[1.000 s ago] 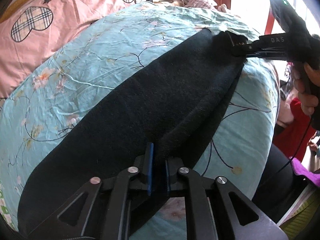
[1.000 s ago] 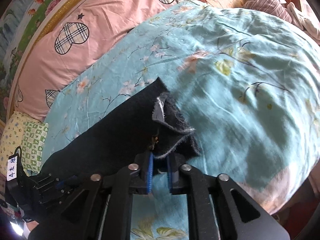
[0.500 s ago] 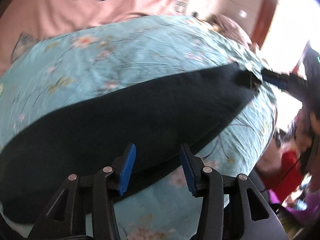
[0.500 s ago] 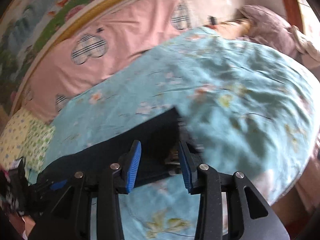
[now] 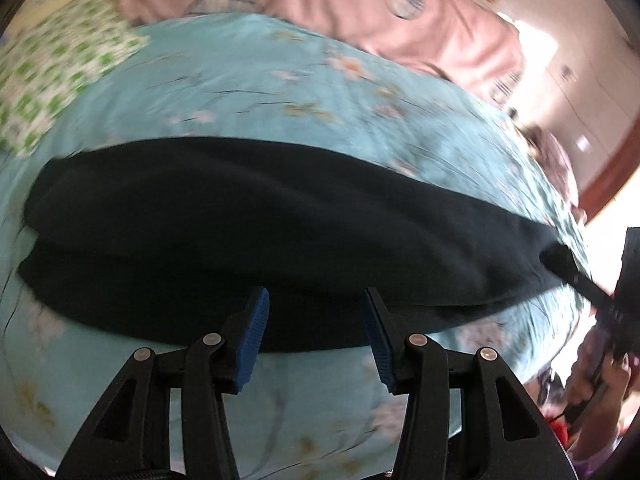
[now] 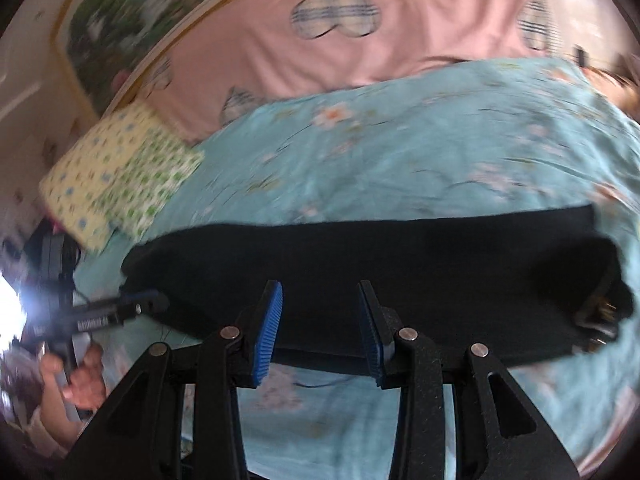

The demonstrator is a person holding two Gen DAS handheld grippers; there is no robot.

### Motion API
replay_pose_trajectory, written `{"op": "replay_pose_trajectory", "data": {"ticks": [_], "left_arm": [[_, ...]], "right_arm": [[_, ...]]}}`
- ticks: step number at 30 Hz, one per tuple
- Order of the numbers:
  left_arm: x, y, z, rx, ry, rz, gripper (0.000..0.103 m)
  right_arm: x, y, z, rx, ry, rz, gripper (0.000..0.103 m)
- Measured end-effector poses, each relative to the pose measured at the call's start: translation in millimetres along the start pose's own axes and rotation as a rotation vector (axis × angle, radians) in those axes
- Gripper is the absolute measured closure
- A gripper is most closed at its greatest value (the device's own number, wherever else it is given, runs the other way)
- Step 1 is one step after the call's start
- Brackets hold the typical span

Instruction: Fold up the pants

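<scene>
The black pants (image 5: 280,232) lie in a long, doubled strip across the light blue flowered bedspread (image 5: 280,92). My left gripper (image 5: 316,300) hovers over their near edge; its jaws are opening and the blue pads press on nothing. The right gripper (image 5: 588,288) shows at the strip's right end. In the right wrist view the pants (image 6: 400,264) stretch left to right, with the waist button (image 6: 600,312) at the right end. My right gripper (image 6: 320,320) stands open above the near edge. The left gripper (image 6: 136,306), held by a hand (image 6: 84,376), sits at the left end.
A pink cover with plaid hearts (image 6: 360,32) lines the far side of the bed. A yellow-green flowered pillow (image 6: 116,176) lies at the left, below a gold-framed picture (image 6: 132,20). A red-brown wooden frame (image 5: 608,184) stands at the right.
Both grippers were shut on the pants a second ago; both have let go, opened and drawn back. The lifted fabric has dropped flat. Both views have rolled and swung sideways.
</scene>
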State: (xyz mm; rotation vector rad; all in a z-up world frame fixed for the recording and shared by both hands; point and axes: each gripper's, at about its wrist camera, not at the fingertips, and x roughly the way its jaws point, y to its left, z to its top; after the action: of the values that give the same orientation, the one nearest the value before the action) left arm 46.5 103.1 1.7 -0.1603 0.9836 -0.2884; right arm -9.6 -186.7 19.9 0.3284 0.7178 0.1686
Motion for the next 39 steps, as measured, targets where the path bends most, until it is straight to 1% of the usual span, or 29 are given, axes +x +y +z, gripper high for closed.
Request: {"op": "replay_pose_trajectory", "data": {"ticks": [3, 6, 11, 14, 17, 21, 23, 28, 29, 31, 32, 33, 35, 36, 37, 38, 39], "left_arm": [[-9, 30, -2, -0.077, -0.015, 0.029, 0.051], [-16, 61, -2, -0.167, -0.024, 0.058, 0.045], [-23, 106, 2, -0.299, -0.038, 0.066, 0.044], [-23, 125, 7, -0.353, -0.046, 0.078, 0.042], [-19, 142, 13, -0.409, -0.049, 0.089, 0.041], [-13, 157, 23, -0.465, -0.057, 0.105, 0.041], [-11, 166, 28, -0.496, -0.063, 0.100, 0.041], [-3, 175, 40, -0.526, -0.073, 0.095, 0.041], [-3, 175, 40, -0.531, -0.073, 0.094, 0.041], [-1, 176, 40, -0.541, -0.076, 0.093, 0.041], [0, 177, 41, -0.543, -0.078, 0.096, 0.041], [1, 176, 41, -0.543, -0.080, 0.100, 0.041], [2, 175, 42, -0.535, -0.082, 0.111, 0.043], [3, 174, 43, -0.527, -0.083, 0.122, 0.045], [4, 173, 44, -0.521, -0.081, 0.125, 0.054], [6, 173, 44, -0.518, -0.078, 0.123, 0.061], [8, 174, 45, -0.518, -0.073, 0.123, 0.076]], "right_arm": [[19, 18, -3, -0.066, 0.040, 0.029, 0.063], [36, 35, -7, -0.119, 0.076, 0.058, 0.063], [60, 60, -11, -0.189, 0.124, 0.093, 0.062], [73, 77, -14, -0.261, 0.142, 0.098, 0.056], [80, 88, -18, -0.325, 0.152, 0.097, 0.056], [90, 104, -23, -0.435, 0.163, 0.079, 0.056], [93, 110, -27, -0.488, 0.164, 0.062, 0.056], [106, 115, -29, -0.563, 0.175, -0.005, 0.056], [108, 116, -30, -0.574, 0.186, -0.003, 0.056], [108, 121, -32, -0.606, 0.198, 0.038, 0.056], [108, 123, -34, -0.623, 0.196, 0.044, 0.056], [109, 127, -37, -0.661, 0.194, 0.027, 0.056], [115, 132, -42, -0.715, 0.207, -0.015, 0.056], [120, 134, -45, -0.746, 0.213, -0.032, 0.056], [123, 136, -46, -0.760, 0.213, -0.046, 0.056], [127, 136, -46, -0.768, 0.212, -0.063, 0.056], [130, 135, -44, -0.763, 0.210, -0.076, 0.056]]}}
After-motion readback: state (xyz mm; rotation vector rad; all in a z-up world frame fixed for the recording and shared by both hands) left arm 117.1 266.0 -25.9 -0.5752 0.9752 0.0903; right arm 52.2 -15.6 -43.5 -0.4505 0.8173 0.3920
